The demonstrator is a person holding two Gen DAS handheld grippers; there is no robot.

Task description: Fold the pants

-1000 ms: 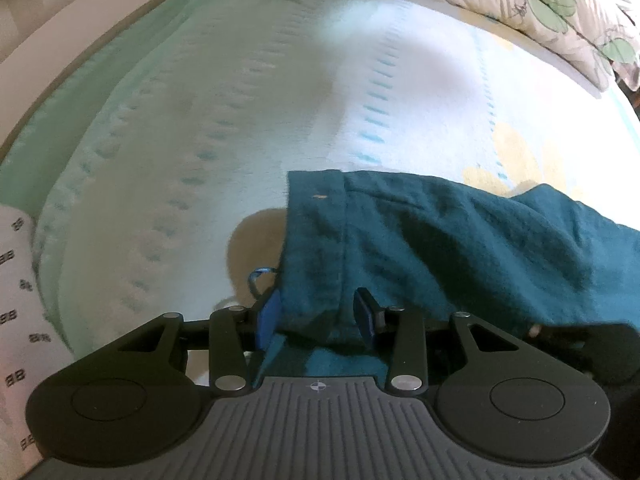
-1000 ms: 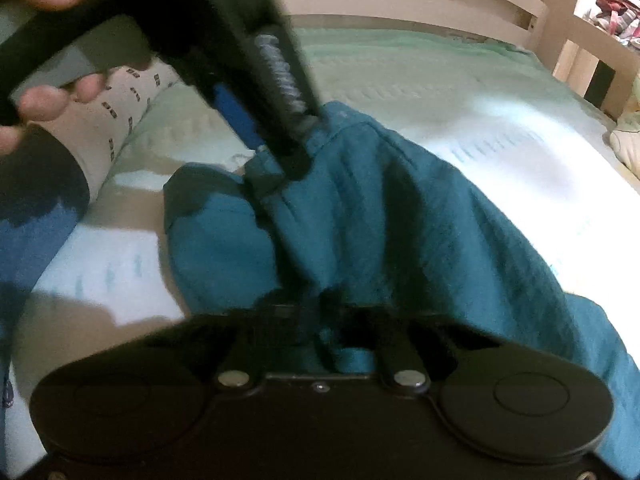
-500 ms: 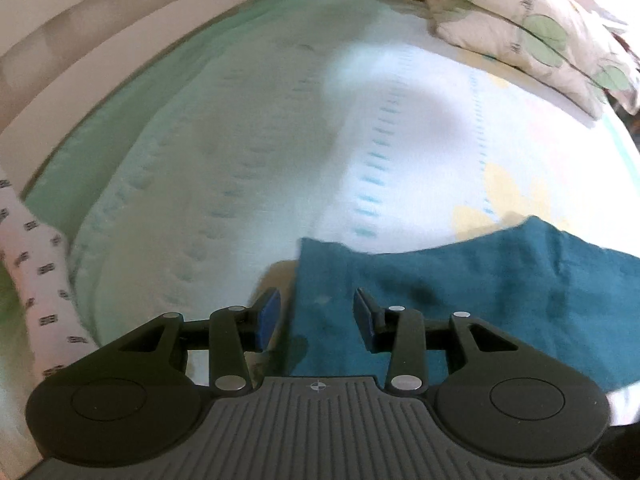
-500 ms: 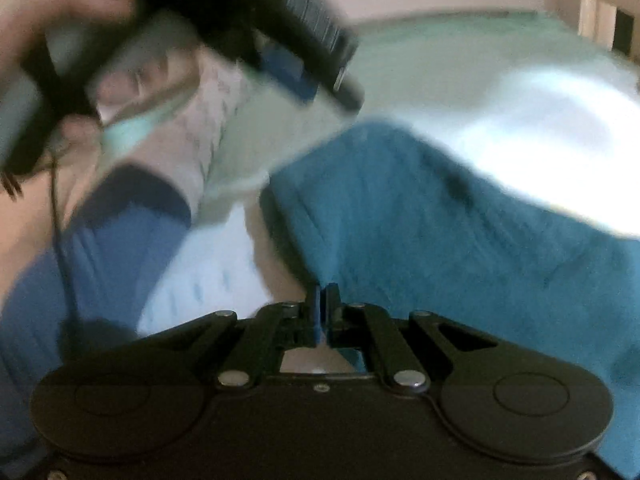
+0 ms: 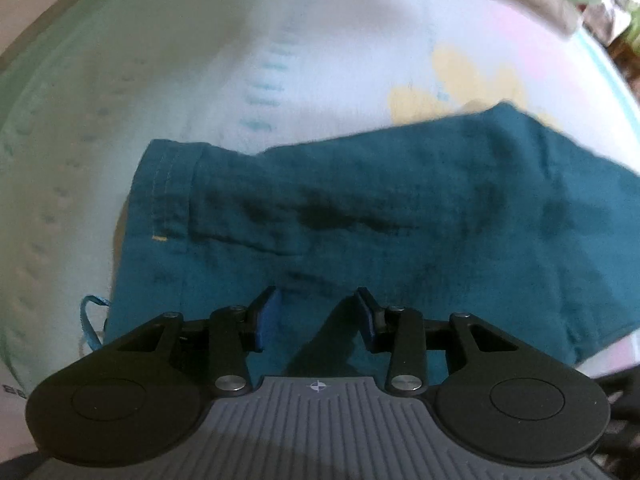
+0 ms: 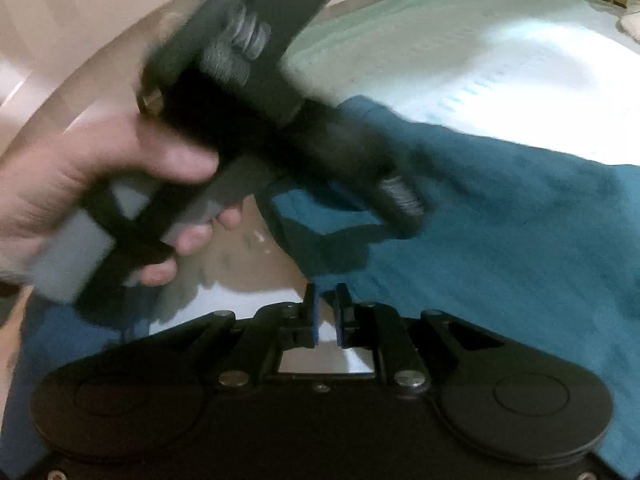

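My left claw (image 5: 316, 316) hangs open over the pants (image 5: 360, 216); my right claw (image 6: 325, 316) is slightly parted, empty. Soft, limp cloth: I'd pinch the stitched hem ahead-left.

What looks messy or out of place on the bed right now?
A thin blue cord sticks out from under the near left corner of the teal pants onto the bedspread, and the fabric is creased across the middle. Nothing looks torn or spilled.
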